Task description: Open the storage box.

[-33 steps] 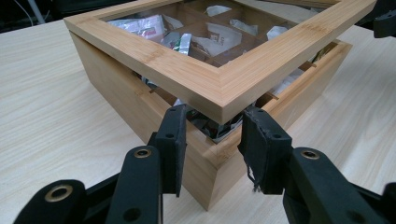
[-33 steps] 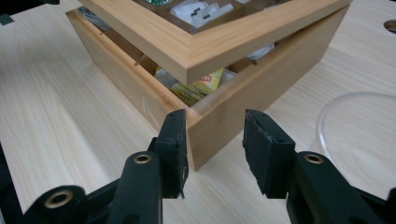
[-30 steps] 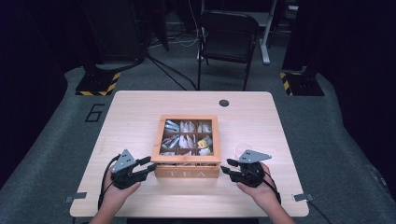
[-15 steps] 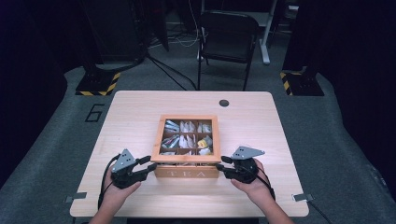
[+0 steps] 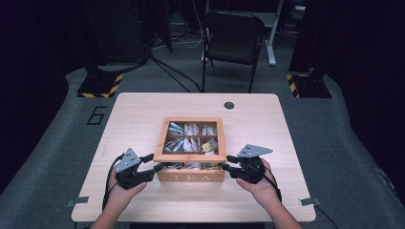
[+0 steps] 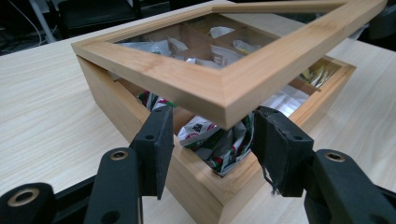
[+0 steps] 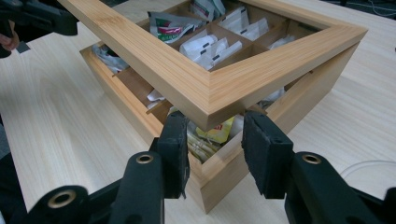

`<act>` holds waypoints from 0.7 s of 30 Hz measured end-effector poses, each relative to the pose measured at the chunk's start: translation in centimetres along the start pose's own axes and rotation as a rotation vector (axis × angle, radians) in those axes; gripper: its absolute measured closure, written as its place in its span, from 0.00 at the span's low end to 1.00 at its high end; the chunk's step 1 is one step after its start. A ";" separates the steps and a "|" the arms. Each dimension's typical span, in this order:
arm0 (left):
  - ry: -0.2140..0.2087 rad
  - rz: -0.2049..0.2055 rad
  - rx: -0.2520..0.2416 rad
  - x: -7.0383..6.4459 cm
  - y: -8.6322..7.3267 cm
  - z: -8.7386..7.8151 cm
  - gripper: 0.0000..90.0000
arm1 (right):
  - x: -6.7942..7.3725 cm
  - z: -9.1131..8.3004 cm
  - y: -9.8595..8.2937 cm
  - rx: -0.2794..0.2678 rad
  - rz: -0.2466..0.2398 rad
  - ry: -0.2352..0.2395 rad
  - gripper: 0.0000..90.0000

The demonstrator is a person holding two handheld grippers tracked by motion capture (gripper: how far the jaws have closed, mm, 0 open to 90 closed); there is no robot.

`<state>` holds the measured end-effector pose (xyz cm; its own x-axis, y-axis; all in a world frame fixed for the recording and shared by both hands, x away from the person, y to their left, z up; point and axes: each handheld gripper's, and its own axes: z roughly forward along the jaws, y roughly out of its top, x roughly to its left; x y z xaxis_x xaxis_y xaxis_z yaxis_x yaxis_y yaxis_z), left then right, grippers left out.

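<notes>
A wooden tea box (image 5: 191, 175) marked TEA stands at the table's front middle, with tea bags (image 5: 193, 137) in its compartments. Its glass-paned lid (image 5: 193, 157) is raised at the front and hinged at the back. My left gripper (image 5: 156, 162) is open at the front left corner; in the left gripper view the lid (image 6: 187, 77) corner sits above the gap between its jaws (image 6: 212, 135), over the box wall (image 6: 112, 102). My right gripper (image 5: 228, 163) is open at the front right corner, its jaws (image 7: 215, 140) under the lid (image 7: 187, 79) corner.
The light wooden table (image 5: 138, 114) has bare room on all sides of the box. A small black disc (image 5: 229, 105) lies at its back right. A dark chair (image 5: 234, 38) stands behind the table, and striped stand bases (image 5: 100, 87) sit on the floor.
My right gripper has moved left to the box's front right corner. The lid's front edge has come up off the box.
</notes>
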<state>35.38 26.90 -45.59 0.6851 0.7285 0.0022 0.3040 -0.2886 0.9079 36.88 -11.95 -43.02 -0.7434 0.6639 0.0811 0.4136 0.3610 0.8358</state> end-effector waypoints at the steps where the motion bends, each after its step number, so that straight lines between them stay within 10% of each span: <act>1: -0.003 0.006 0.010 0.0 0.1 0.0 0.53 | 0.0 -0.1 0.2 -0.002 0.002 0.000 0.67; 21: 0.096 0.028 -0.082 0.6 1.5 0.2 0.52 | -0.3 -0.6 1.4 -0.036 -0.009 -0.010 0.67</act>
<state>36.38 26.84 -44.29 0.6246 0.7783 0.0644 0.2281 -0.2608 0.9381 37.40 -12.06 -41.51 -0.7420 0.6669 0.0680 0.3871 0.3434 0.8557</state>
